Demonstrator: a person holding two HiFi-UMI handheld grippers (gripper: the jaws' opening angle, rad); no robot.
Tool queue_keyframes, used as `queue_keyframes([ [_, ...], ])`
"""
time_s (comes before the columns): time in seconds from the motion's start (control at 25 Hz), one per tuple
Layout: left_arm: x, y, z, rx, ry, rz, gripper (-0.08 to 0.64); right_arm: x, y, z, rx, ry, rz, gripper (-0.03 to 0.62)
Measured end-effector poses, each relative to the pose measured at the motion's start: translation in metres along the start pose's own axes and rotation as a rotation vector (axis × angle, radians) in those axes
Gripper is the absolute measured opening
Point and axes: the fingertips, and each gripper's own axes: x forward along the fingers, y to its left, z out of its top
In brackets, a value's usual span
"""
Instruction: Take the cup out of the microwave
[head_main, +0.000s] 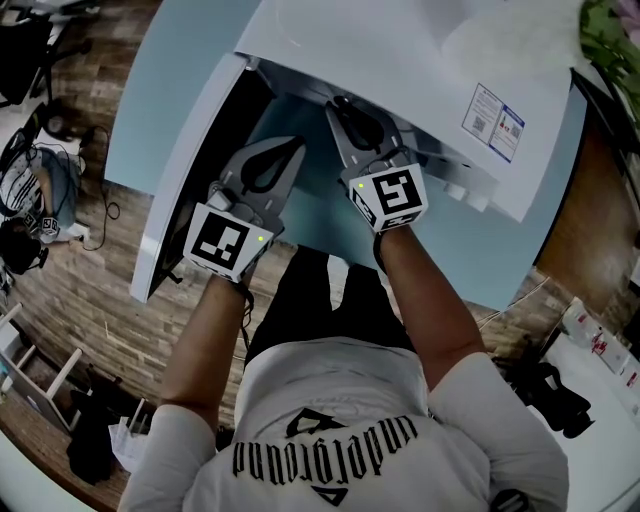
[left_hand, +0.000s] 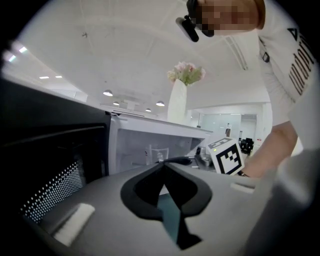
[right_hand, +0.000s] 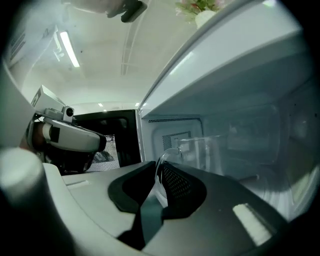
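My right tool (right_hand: 159, 167) reaches into the white microwave oven (head_main: 400, 60); its jaws are drawn nearly together and pinch the looped handle of the clear glass cup (right_hand: 210, 152). The cup stands upright inside the cavity, just past the jaw tips and close to the perforated back wall; I cannot tell whether its base rests on the oven floor. The oven's roof hangs low over this tool, and the left edge of the opening is just beside it. My left tool (left_hand: 164, 165) is clenched on nothing, its jaw tips meeting; it sits outside the cavity, near the mouth, between the right tool and the open black-windowed door (left_hand: 50, 165), which is swung out on the left, close alongside it. The oven sits on a pale blue surface (head_main: 170, 100); a tall white vase of pink flowers (left_hand: 178, 102) rises beyond the oven's top.
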Motion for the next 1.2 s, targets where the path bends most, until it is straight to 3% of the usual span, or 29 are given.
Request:
queue_keyframes([
  [0.4, -0.021, 0.0, 0.008, 0.052, -0.036, 0.115, 0.05, -0.033, 0.031, 0.008, -0.004, -0.019, 0.108, 0.044],
  [1.2, -0.078, -0.083, 0.029, 0.054, -0.111, 0.256, 0.05, -0.134, 0.095, 0.032, -0.03, -0.039, 0.311, 0.046],
])
